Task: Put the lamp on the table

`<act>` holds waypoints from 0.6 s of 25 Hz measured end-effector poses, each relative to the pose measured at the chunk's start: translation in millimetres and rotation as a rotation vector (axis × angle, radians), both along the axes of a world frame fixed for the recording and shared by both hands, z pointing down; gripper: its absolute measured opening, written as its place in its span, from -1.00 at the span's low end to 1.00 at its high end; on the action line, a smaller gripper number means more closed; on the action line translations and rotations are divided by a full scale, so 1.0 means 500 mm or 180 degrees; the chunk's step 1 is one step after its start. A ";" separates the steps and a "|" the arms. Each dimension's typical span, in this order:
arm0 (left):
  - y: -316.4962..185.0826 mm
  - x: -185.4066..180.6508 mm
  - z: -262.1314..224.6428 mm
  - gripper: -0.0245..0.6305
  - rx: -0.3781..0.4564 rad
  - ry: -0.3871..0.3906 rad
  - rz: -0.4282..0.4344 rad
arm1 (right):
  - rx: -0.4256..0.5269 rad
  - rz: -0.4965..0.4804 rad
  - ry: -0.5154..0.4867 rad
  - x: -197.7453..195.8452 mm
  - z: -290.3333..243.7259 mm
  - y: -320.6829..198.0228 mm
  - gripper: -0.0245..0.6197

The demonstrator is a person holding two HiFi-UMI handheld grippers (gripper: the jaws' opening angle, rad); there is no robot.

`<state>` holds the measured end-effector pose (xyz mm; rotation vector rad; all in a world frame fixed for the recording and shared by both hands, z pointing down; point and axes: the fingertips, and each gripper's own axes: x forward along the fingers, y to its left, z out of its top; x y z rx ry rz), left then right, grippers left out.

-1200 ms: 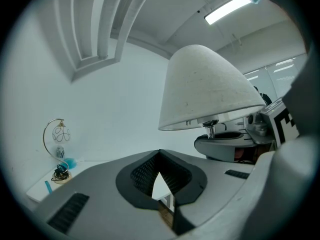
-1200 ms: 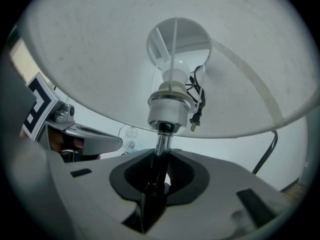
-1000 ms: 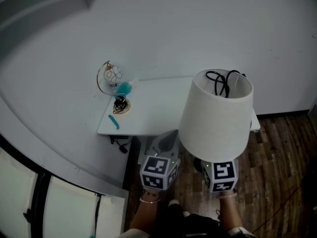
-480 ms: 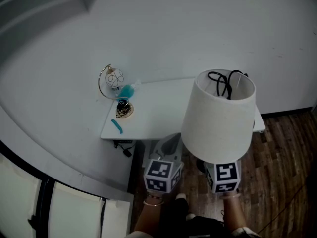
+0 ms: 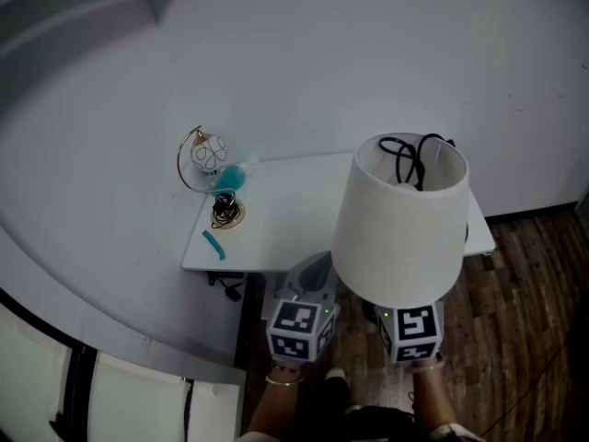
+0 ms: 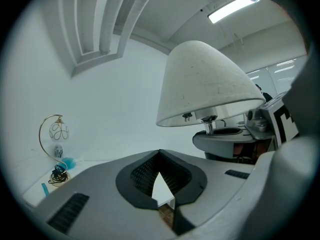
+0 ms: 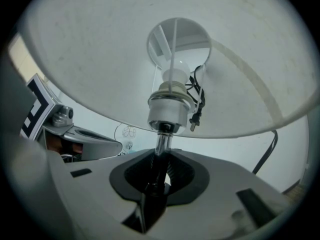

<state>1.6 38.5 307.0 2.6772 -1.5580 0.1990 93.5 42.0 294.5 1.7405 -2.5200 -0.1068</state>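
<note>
The lamp (image 5: 400, 219) has a white shade with its black cord (image 5: 410, 157) coiled inside the top. It hangs upright in front of the white table (image 5: 285, 219), over the table's near right part. My right gripper (image 7: 160, 176) is shut on the lamp's thin stem (image 7: 161, 145) just below the bulb socket; its marker cube (image 5: 411, 331) shows under the shade. My left gripper (image 5: 308, 282) is beside it on the left, level, shut with nothing in it. In the left gripper view the lamp (image 6: 205, 84) is up on the right.
On the table's left end stand a gold wire ornament (image 5: 204, 155), a teal object (image 5: 230, 175), a coil of black cable (image 5: 224, 212) and a teal strip (image 5: 213, 244). The table stands against a white wall. Dark wood floor (image 5: 529, 265) lies on the right.
Both grippers and the lamp have moved a little forward, toward the table. The grip on the stem is unchanged.
</note>
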 end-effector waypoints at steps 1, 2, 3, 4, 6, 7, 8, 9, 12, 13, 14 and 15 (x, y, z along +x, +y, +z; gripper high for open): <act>-0.005 -0.001 0.001 -0.91 -0.0003 0.0004 0.0002 | 0.0000 0.0007 0.0006 -0.002 0.001 -0.005 -0.73; -0.009 -0.003 0.002 -0.91 -0.0004 0.0013 0.0005 | -0.0002 0.0011 0.0006 -0.003 0.002 -0.010 -0.72; -0.015 -0.005 0.003 -0.91 -0.0005 0.0021 0.0006 | -0.0009 0.0011 0.0000 -0.007 0.003 -0.015 -0.73; -0.020 -0.008 0.004 -0.91 -0.0006 0.0026 0.0004 | -0.0019 0.0008 -0.0008 -0.011 0.005 -0.020 -0.72; -0.031 -0.016 0.010 -0.91 -0.0015 0.0010 -0.0004 | -0.0026 0.0009 -0.0011 -0.019 0.009 -0.031 -0.72; -0.036 -0.019 0.014 -0.91 -0.0020 -0.0005 -0.0005 | -0.0028 0.0017 -0.0006 -0.022 0.012 -0.037 -0.73; -0.041 -0.021 0.016 -0.91 -0.0022 -0.0017 -0.0004 | -0.0033 0.0028 -0.0001 -0.023 0.014 -0.042 -0.73; -0.046 -0.023 0.019 -0.91 -0.0025 -0.0023 -0.0004 | -0.0037 0.0037 0.0001 -0.025 0.015 -0.048 -0.73; -0.060 -0.034 0.024 -0.91 -0.0040 -0.0014 -0.0010 | -0.0056 0.0053 -0.0002 -0.034 0.019 -0.063 -0.72; -0.070 -0.042 0.026 -0.91 -0.0048 -0.0005 -0.0011 | -0.0065 0.0058 0.0002 -0.041 0.021 -0.073 -0.72; -0.085 -0.054 0.028 -0.91 -0.0058 0.0005 -0.0011 | -0.0073 0.0063 0.0008 -0.052 0.021 -0.089 -0.72; -0.105 -0.068 0.030 -0.91 -0.0072 0.0014 -0.0009 | -0.0078 0.0066 0.0012 -0.065 0.021 -0.108 -0.73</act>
